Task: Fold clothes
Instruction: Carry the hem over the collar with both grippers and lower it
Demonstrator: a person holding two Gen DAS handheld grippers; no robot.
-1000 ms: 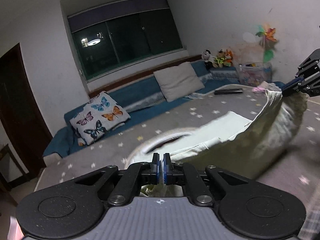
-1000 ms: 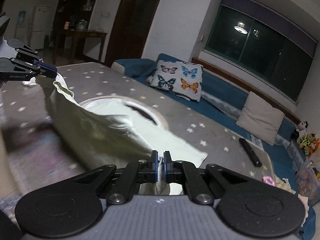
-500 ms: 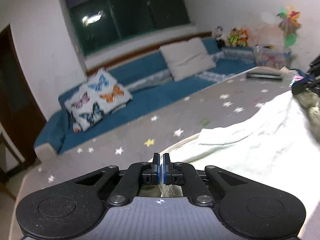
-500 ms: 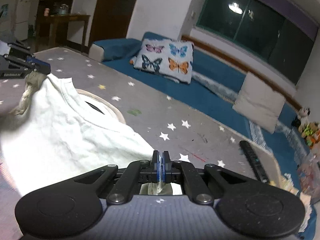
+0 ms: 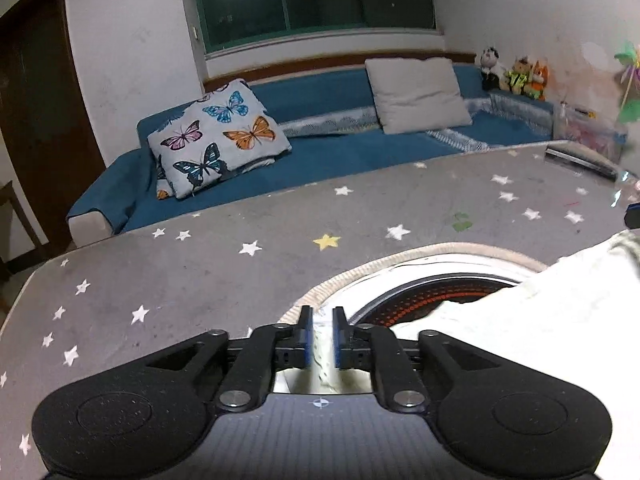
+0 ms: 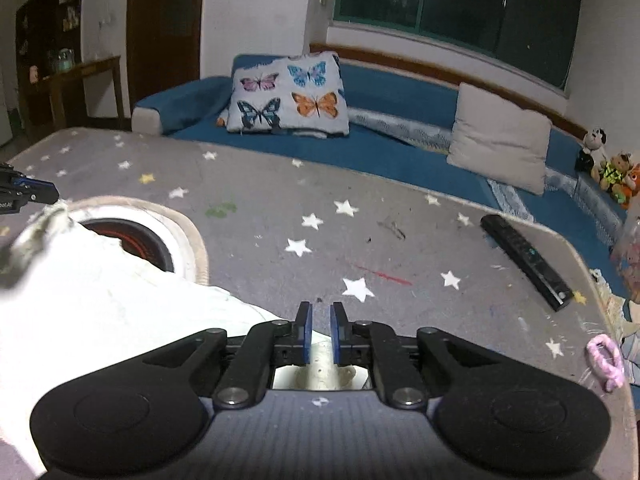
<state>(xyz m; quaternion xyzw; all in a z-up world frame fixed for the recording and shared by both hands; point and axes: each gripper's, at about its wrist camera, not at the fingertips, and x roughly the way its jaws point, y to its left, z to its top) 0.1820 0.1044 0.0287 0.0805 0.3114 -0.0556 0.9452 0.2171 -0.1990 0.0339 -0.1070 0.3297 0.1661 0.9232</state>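
Observation:
A white garment (image 5: 520, 320) lies on the grey star-patterned table cover (image 5: 200, 272), partly over a round opening with a glowing orange ring (image 5: 440, 304). My left gripper (image 5: 321, 316) sits low over the garment's near edge. Its jaws are opening, with a blurred strip of the cloth in the gap and the pads off it. In the right wrist view the garment (image 6: 100, 300) spreads to the left. My right gripper (image 6: 319, 312) is also opening, with a corner of cloth low between its pads. The other gripper's tip (image 6: 28, 194) shows at the left edge.
A black remote (image 6: 524, 256) lies on the table to the right, with a pink hair tie (image 6: 604, 360) near the edge. Behind the table runs a blue sofa with a butterfly pillow (image 5: 216, 140), a beige cushion (image 5: 416, 94) and soft toys (image 5: 516, 76).
Both grippers carried the garment's lifted edge forward and down, so it now lies folded flat on the table. Their jaws, pinched on the cloth before, have parted.

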